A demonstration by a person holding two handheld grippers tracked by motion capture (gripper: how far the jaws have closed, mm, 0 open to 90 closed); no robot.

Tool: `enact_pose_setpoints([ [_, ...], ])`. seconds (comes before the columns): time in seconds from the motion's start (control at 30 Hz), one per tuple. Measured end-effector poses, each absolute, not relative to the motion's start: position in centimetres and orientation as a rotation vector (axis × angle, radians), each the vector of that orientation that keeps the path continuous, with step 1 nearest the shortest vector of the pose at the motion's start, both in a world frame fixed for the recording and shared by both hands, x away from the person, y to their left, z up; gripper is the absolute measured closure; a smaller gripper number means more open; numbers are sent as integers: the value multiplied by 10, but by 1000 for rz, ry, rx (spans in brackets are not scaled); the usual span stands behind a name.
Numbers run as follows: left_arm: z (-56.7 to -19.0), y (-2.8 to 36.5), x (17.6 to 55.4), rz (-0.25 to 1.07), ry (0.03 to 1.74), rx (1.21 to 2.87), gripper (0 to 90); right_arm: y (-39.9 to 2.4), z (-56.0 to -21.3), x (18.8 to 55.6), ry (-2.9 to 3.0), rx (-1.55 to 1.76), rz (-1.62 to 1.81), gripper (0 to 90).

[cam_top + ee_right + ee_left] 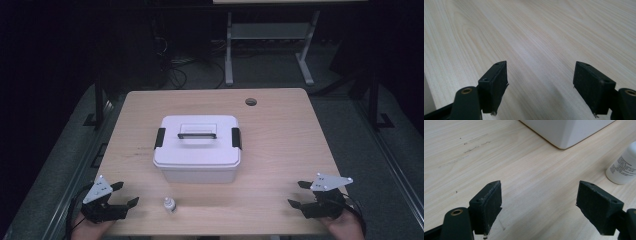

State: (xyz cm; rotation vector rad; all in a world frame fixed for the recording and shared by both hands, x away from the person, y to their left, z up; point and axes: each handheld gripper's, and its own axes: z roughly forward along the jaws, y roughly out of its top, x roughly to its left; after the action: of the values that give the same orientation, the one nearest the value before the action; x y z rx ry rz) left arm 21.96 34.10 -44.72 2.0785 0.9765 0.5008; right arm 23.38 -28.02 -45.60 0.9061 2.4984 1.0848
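A white lidded box (197, 147) with black side latches and a top handle sits in the middle of the wooden table (280, 135). A small white bottle (170, 204) stands in front of it, near the table's front edge. My left gripper (125, 194) rests at the front left corner, open, with only bare wood between its jaws. In the left gripper view the bottle (624, 166) stands off to the right and a corner of the box (566, 131) lies ahead, beyond the left gripper (537, 205). My right gripper (299, 194) sits at the front right, open and empty; in its own view the right gripper (540, 86) frames bare wood.
A round cable hole (251, 102) pierces the table near its far right edge. Behind the table stands a grey metal desk frame (270, 35) with cables on the dark floor. Bare wood lies on both sides of the box.
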Motion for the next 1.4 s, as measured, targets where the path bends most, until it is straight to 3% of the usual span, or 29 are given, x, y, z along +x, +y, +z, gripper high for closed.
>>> enact_pose_setpoints([
  [0.33, -449, 346, 217, 498, 985, 2081, 202, -276, -455, 234, 2510, 892, 1097, 264],
  [1.4, -451, 354, 215, 465, 982, 2076, 200, -258, -401, 271, 2625, 747, 1076, 245],
])
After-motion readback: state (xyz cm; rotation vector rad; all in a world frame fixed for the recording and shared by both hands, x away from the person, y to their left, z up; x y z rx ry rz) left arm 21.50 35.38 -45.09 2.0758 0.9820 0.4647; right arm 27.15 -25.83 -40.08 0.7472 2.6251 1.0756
